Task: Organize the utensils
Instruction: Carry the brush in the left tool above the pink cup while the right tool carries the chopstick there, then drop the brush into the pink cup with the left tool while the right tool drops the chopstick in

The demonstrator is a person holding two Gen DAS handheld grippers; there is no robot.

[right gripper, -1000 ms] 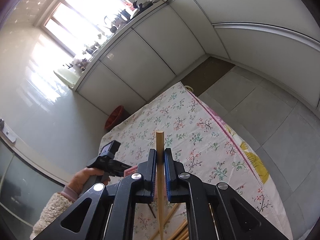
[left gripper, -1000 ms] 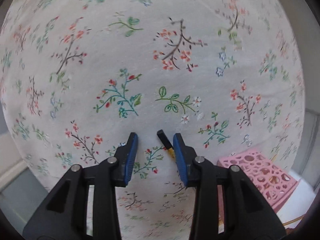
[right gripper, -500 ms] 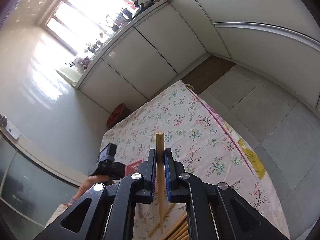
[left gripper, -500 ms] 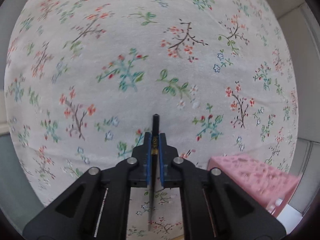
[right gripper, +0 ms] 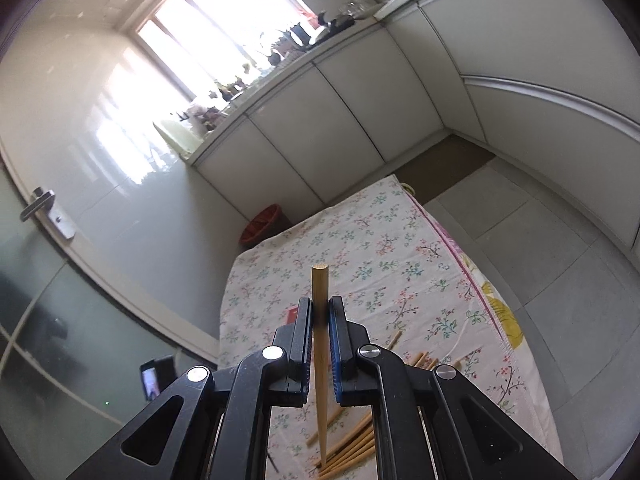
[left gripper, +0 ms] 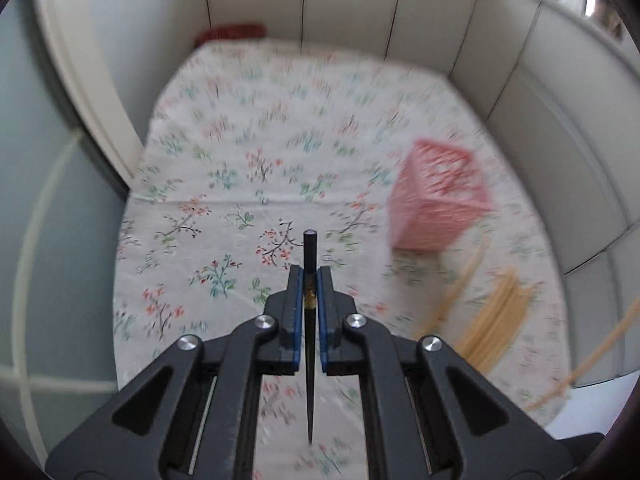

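Chopsticks fill both views: a black chopstick (left gripper: 309,264) is pinched between the blue pads of the left hand-held gripper (left gripper: 309,280), its blunt end jutting past the fingertips and its tapered point running back toward the camera, while a pale wooden chopstick (right gripper: 319,320) is clamped the same way in the right hand-held gripper (right gripper: 320,312). Both are lifted clear of the floral cloth (left gripper: 224,200) that covers the surface.

Only the left wrist view shows the pink lattice basket (left gripper: 436,196), blurred, standing on the cloth ahead and to the right of the black chopstick. Nearer than the basket and further right lies a smeared bundle of loose wooden chopsticks (left gripper: 496,316). A red object (left gripper: 230,33) sits beyond the far edge of the cloth, against white cabinet doors (left gripper: 352,8).

Only the right wrist view gives the room: a bright window (right gripper: 224,28), a cluttered countertop (right gripper: 288,56) over the cabinets, a glass door with a metal handle (right gripper: 38,202), and grey floor tiles (right gripper: 552,256) to the right of the cloth. There the basket is mostly hidden behind the gripper; just a pink corner (right gripper: 293,312) shows to the left of the pads. Spare wooden chopsticks lie below the held one, partly covered by the gripper's black frame.
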